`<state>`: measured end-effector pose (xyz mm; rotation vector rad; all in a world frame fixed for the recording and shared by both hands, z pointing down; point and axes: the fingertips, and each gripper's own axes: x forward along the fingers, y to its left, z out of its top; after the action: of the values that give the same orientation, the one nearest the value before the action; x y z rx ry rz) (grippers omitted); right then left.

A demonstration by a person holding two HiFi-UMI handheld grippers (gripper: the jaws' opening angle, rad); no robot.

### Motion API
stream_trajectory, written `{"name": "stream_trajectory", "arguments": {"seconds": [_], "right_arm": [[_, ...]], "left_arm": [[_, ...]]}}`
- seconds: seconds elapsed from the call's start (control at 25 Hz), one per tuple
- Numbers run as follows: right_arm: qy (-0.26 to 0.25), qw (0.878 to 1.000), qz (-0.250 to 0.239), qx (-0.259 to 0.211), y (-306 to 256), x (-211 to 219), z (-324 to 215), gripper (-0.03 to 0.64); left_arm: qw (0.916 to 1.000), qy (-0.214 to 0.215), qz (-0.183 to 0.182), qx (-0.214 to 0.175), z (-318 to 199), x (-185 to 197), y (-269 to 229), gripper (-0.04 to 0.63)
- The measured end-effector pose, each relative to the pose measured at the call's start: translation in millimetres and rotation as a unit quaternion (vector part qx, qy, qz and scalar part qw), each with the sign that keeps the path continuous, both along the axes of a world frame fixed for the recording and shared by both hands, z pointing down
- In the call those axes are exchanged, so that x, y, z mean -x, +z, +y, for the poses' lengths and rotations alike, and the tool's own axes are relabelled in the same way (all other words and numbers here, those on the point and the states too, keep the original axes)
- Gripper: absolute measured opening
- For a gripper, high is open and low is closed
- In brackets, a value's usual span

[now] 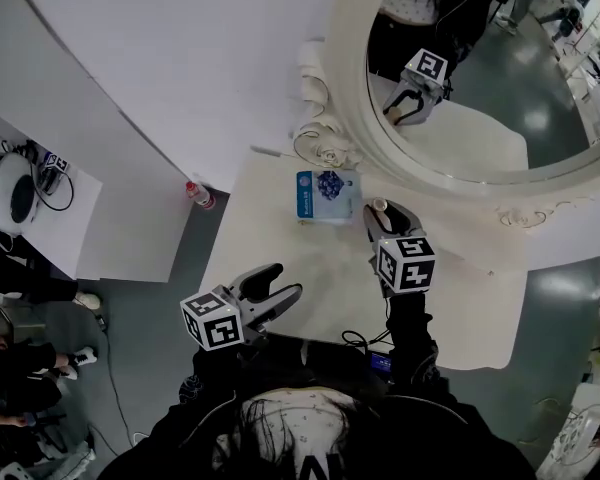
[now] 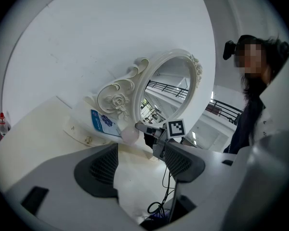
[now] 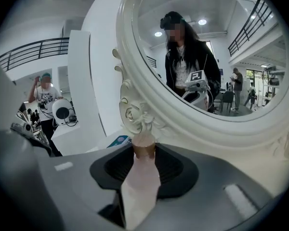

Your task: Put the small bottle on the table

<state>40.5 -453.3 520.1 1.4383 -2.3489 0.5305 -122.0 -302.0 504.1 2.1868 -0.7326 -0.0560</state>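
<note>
The small bottle (image 3: 142, 177) is pale pink with a brown collar and a light cap. It lies lengthwise between the jaws of my right gripper (image 3: 144, 166), which is shut on it. In the head view the right gripper (image 1: 388, 224) is over the back of the white table (image 1: 300, 258), with the bottle's cap (image 1: 378, 208) pointing toward the mirror. In the left gripper view the bottle (image 2: 130, 135) shows as a pink blob in front of the right gripper's marker cube (image 2: 176, 128). My left gripper (image 1: 280, 295) hangs open and empty over the table's front left.
A large ornate white mirror (image 1: 352, 118) leans at the back of the table. A blue and white box (image 1: 327, 195) lies at its foot, left of the right gripper. A black cable (image 1: 365, 340) lies at the front edge. A red-capped bottle (image 1: 199, 195) stands on the floor to the left.
</note>
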Motion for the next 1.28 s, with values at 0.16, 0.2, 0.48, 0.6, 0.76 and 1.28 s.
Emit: {"name": "stream_trajectory", "arguments": {"seconds": [0.16,0.2,0.48,0.6,0.76,1.28], "right_arm": [[-0.001,1.0,0.001,-0.002,3.5,0.5,-0.7,0.147],[-0.003,1.0,0.004,-0.004,3.4,1.0,-1.5,0.147],[-0.015,0.999,0.021,-0.03,3.7,1.5,-11.4,0.147],[-0.02,0.998,0.027,-0.045,3.6,1.6,-16.7,0.147],[-0.019,0.998,0.024,-0.056,3.5,0.6,-25.0,0.147],[0.04,0.997,-0.01,-0.057,-9.2,-8.2,-9.0,0.172]], "left_arm": [[1.0,-0.007,-0.002,0.003,-1.4,6.0,1.2,0.302],[1.0,-0.007,-0.002,0.004,-1.8,6.3,1.2,0.302],[1.0,0.006,-0.001,0.003,-2.0,0.7,2.4,0.301],[1.0,0.009,-0.003,0.002,-3.1,-0.4,2.1,0.301],[0.9998,0.019,-0.011,-0.002,-2.4,-3.3,2.7,0.301],[0.9976,0.053,-0.042,-0.015,2.1,-3.0,2.4,0.295]]}}
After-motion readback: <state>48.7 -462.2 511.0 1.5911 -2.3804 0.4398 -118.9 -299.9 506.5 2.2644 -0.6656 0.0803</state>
